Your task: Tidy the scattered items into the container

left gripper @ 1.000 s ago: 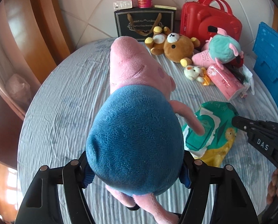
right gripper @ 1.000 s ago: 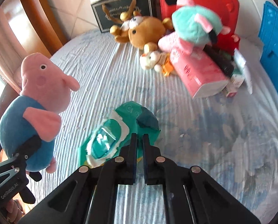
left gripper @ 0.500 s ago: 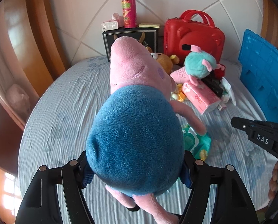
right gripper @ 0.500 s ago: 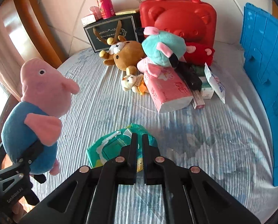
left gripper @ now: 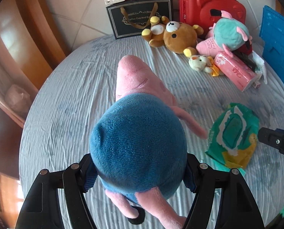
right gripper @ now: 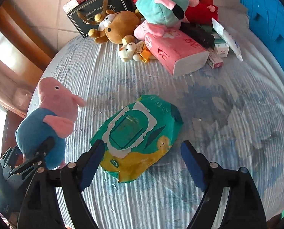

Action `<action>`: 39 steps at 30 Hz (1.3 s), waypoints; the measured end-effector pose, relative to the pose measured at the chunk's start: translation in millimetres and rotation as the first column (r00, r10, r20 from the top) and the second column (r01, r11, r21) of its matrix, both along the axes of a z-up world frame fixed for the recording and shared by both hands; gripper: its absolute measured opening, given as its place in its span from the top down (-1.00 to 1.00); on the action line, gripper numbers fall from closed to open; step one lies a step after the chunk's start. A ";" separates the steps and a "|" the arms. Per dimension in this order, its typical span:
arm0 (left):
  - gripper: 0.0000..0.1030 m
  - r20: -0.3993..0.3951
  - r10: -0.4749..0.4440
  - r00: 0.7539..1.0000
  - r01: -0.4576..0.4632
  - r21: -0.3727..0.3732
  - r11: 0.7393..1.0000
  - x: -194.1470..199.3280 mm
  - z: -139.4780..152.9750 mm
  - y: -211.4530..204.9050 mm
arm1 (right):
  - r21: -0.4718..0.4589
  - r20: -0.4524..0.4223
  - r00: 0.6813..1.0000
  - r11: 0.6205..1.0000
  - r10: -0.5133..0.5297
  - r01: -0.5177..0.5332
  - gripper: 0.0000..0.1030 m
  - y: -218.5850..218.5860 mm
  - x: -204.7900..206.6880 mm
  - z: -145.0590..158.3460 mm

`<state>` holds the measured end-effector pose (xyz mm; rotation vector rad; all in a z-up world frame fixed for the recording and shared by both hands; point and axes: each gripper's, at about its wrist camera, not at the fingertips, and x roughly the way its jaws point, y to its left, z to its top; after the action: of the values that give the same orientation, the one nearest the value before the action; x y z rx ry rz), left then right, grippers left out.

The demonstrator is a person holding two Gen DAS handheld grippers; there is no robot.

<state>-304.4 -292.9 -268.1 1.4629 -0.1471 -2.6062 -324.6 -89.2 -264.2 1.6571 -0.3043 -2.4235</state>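
Fingers [right gripper: 92, 162] of my right gripper [right gripper: 142, 164] just sprang apart, spread wide and pitched steeply down over green wipes pack [right gripper: 140, 137]; pack lies flat on striped cloth [right gripper: 227, 124] between pads, left pad at its edge. My left gripper [left gripper: 140, 173], also tilted down, pinches pig plush [left gripper: 138, 143] by blue body, snout forward, clear of cloth. Blue container [right gripper: 265, 19] stands at far right.

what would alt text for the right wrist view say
The right tongs stand open over a green and yellow wipes pack on a grey striped cloth, pads not pressing it. At left, the left tongs grip a pink pig plush in blue; toys and a pink tissue pack crowd the back.
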 end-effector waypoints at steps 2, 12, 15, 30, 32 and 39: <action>-0.39 -0.005 -0.033 0.999 0.033 0.001 0.999 -9.2 -9.2 -0.6 | -0.001 0.009 0.999 0.999 -0.035 0.035 -0.60 -3.9 3.9 -5.7; -0.39 0.005 -0.275 0.962 0.269 0.182 0.946 14.1 -10.7 33.1 | 0.028 0.043 0.983 0.984 -0.179 0.178 -1.00 -1.6 5.7 -16.8; -0.39 0.000 -0.236 0.972 0.234 0.148 0.961 18.6 -3.7 17.9 | 0.028 0.048 0.984 0.985 -0.171 0.169 -1.00 -9.0 -0.9 -21.2; -0.39 -0.035 -0.112 0.993 0.113 0.028 0.993 5.2 -3.5 -12.7 | 0.172 0.055 0.995 0.982 -0.085 0.075 -0.60 -44.5 -12.8 -59.1; -0.37 -0.038 -0.125 0.991 0.127 0.055 0.990 5.5 -0.2 -6.5 | 0.190 0.034 0.997 0.979 -0.076 0.068 -0.33 -40.2 -8.4 -51.3; -0.36 -0.067 -0.171 0.983 0.176 0.076 0.981 13.0 16.5 23.5 | 0.161 0.030 0.993 0.981 -0.113 0.107 -0.09 -4.4 5.4 -43.1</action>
<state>-291.4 -269.5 -251.6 1.4565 -0.1701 -2.8237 -319.2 -93.6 -307.3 1.8001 -0.2176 -2.5592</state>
